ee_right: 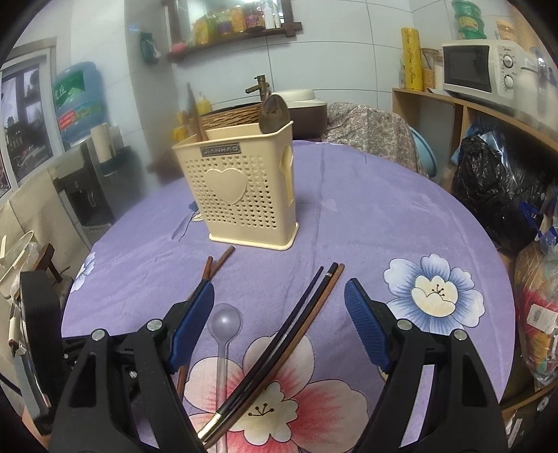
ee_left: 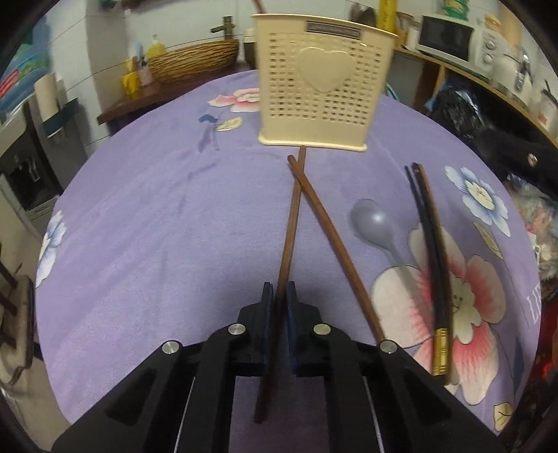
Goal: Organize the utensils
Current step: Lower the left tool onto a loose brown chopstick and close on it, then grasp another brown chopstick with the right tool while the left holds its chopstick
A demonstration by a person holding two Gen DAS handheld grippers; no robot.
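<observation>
The left gripper [ee_left: 278, 296] is closed on a brown wooden chopstick [ee_left: 291, 223]; the right gripper [ee_right: 279, 299] stands open above the dark chopsticks [ee_right: 289, 327] and the translucent plastic spoon [ee_right: 225, 327].

A purple cloth [ee_right: 366, 216] with printed flowers covers the round table. Behind it a woven basket [ee_left: 195, 59] sits under a brass tap [ee_right: 259, 85]. A white microwave [ee_right: 488, 69] stands on a wooden shelf [ee_right: 436, 101] to the right, with a black plastic bag [ee_right: 488, 188] below. A blue water bottle [ee_right: 78, 101] stands at left, and jars line a wall shelf [ee_right: 237, 33].
</observation>
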